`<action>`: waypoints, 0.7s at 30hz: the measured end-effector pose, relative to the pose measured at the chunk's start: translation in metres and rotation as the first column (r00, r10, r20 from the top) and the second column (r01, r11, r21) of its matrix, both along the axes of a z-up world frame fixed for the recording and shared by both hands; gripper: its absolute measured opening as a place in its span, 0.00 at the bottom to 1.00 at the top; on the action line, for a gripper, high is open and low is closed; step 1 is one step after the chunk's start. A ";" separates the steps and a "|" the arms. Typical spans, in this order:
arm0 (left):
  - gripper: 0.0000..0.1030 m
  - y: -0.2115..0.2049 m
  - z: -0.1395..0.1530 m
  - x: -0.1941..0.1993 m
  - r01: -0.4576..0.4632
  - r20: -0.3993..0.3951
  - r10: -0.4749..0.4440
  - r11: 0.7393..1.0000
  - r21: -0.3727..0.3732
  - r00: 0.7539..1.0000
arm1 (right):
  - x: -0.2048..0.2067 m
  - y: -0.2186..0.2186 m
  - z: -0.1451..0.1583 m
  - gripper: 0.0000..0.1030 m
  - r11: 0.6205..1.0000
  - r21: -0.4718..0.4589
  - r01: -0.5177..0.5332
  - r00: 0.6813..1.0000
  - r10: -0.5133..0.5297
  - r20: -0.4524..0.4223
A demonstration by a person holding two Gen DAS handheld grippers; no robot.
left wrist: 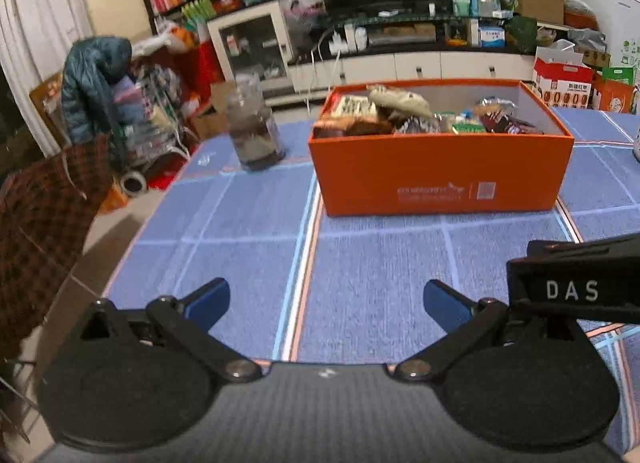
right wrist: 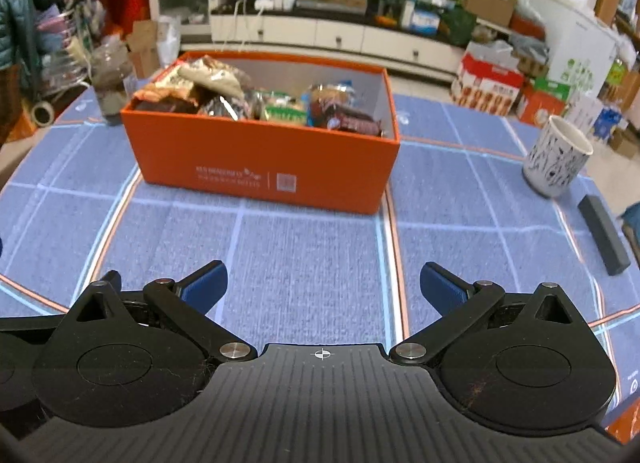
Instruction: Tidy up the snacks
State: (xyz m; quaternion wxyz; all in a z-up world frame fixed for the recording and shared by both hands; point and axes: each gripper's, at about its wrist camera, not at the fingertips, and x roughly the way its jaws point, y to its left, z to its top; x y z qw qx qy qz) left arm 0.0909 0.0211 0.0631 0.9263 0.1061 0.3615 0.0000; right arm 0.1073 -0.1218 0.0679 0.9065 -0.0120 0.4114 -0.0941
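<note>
Snacks point(right wrist: 256, 97) lay heaped in an orange box point(right wrist: 264, 167), none of them in either tool. The left tool point(left wrist: 326, 305) hung low over the near edge of the counter point(left wrist: 360, 263), its two blue-padded fingers point(left wrist: 208, 303) spread wide with only the blue checked cloth between them. The right tool point(right wrist: 323, 287) was likewise spread wide and held nothing, its fingers point(right wrist: 440, 289) apart above the same cloth near the counter's near edge. In the left wrist view a black part of the other tool, lettered DAS point(left wrist: 572, 290), crossed in from the right, just beside the left tool's right finger.

Farther out, the open-topped orange box stood toward the middle of the counter, well apart from both tools, its long printed side facing them. Wrapped packets filled it: brown and pale bags piled high at its left end, a green-labelled packet near the middle, dark red wrappers at its right end. A clear jar point(left wrist: 256, 131) with dark contents stood near the counter's far left edge, beside the box but not touching it. A patterned white cup point(right wrist: 556, 159) stood upright near the right edge, and a dark bar-shaped object point(right wrist: 604, 235) lay flat nearer that edge.
</note>
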 end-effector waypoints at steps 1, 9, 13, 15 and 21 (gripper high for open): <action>0.99 0.001 0.000 0.001 0.000 -0.015 0.000 1.000 -0.012 1.000 | 0.001 -0.001 -0.001 0.92 1.000 0.000 0.001 1.000 -0.001 -0.011; 0.99 0.001 0.000 -0.001 0.000 -0.025 -0.001 0.999 -0.044 1.000 | -0.003 0.000 0.003 0.92 1.000 -0.029 -0.006 1.000 0.006 -0.011; 0.99 0.001 0.003 -0.001 0.003 -0.016 -0.004 0.998 -0.061 1.000 | -0.003 -0.004 0.007 0.92 1.000 -0.016 -0.004 1.000 0.004 -0.004; 0.99 0.000 0.005 -0.001 0.004 -0.010 -0.005 0.998 -0.064 1.000 | -0.003 -0.004 0.009 0.92 1.000 -0.017 -0.004 1.000 0.004 0.003; 0.99 -0.004 0.011 -0.001 -0.002 0.015 0.003 0.999 -0.040 1.000 | -0.004 -0.004 0.015 0.92 1.000 -0.025 -0.002 1.000 0.003 0.023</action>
